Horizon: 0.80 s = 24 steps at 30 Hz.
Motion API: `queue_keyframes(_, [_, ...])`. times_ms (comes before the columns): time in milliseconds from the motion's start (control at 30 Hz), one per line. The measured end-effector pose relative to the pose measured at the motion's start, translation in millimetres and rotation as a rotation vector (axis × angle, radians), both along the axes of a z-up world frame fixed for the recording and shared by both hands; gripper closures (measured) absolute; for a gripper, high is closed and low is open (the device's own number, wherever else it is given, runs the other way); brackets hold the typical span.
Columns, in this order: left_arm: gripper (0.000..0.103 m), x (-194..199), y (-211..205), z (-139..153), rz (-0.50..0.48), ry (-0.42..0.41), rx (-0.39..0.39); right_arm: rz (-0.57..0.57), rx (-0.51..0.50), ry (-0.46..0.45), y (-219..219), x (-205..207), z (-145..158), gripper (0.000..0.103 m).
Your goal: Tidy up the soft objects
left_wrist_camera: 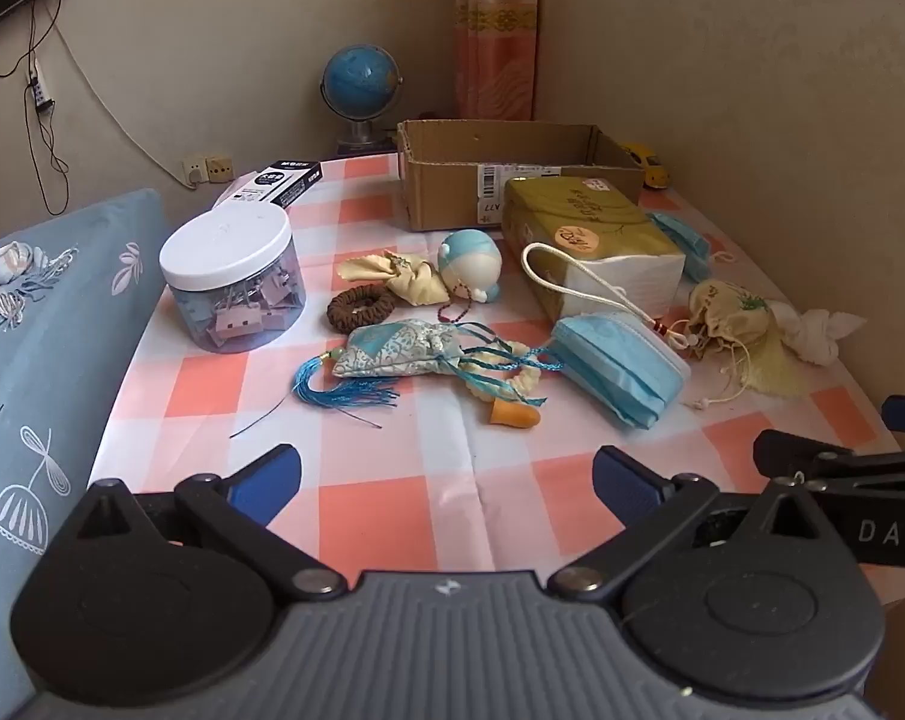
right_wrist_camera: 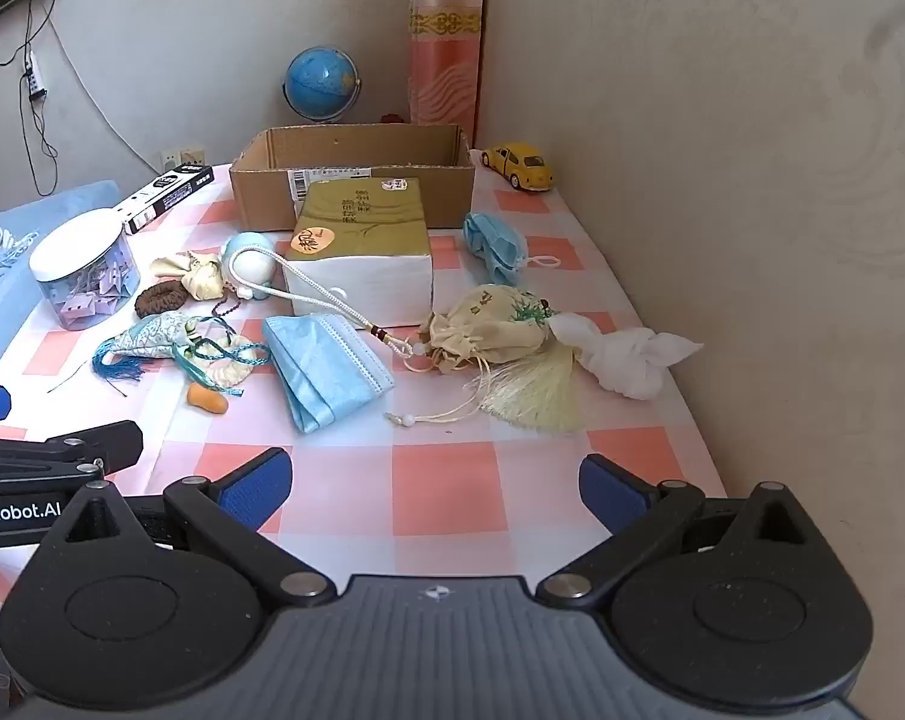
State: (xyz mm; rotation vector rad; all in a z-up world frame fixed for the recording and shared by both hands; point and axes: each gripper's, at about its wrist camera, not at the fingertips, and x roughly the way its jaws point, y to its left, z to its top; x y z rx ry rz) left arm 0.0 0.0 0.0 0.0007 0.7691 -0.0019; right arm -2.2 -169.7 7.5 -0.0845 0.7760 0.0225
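Note:
Soft things lie on the checked tablecloth point(left_wrist_camera: 380, 516): a blue tasselled sachet point(left_wrist_camera: 398, 351), a folded blue face mask point(left_wrist_camera: 617, 363), a cream pouch point(right_wrist_camera: 488, 330) with a tassel, a white cloth knot point(right_wrist_camera: 623, 360), a brown scrunchie point(left_wrist_camera: 359, 307), a cream bow point(left_wrist_camera: 401, 276), a crumpled blue mask point(right_wrist_camera: 493, 246) and an orange earplug point(left_wrist_camera: 512, 417). An open cardboard box point(left_wrist_camera: 512, 171) stands at the back. My left gripper point(left_wrist_camera: 446, 474) is open and empty near the front edge. My right gripper point(right_wrist_camera: 434, 480) is open and empty beside it.
A tissue pack point(right_wrist_camera: 362, 252) sits before the box. A clear jar of clips point(left_wrist_camera: 233, 279), a blue-white figurine point(left_wrist_camera: 470, 264), a black-white box point(left_wrist_camera: 278, 183), a globe point(left_wrist_camera: 361, 84) and a yellow toy car point(right_wrist_camera: 520, 165) are around. A blue pillow point(left_wrist_camera: 44, 360) lies left; wall on the right.

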Motion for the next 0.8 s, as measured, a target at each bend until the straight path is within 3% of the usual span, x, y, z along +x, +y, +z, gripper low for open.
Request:
queue_keyframes(433, [0.001, -4, -14, 3, 0.005, 0.008, 0.007, 0.002, 0.006, 0.011, -2, 0, 1, 0.0])
queue_keyframes(800, [0.001, 0, -3, 0, 0.004, 0.003, -0.015, -0.001, 0.006, 0.005, -2, -4, 2, 0.0])
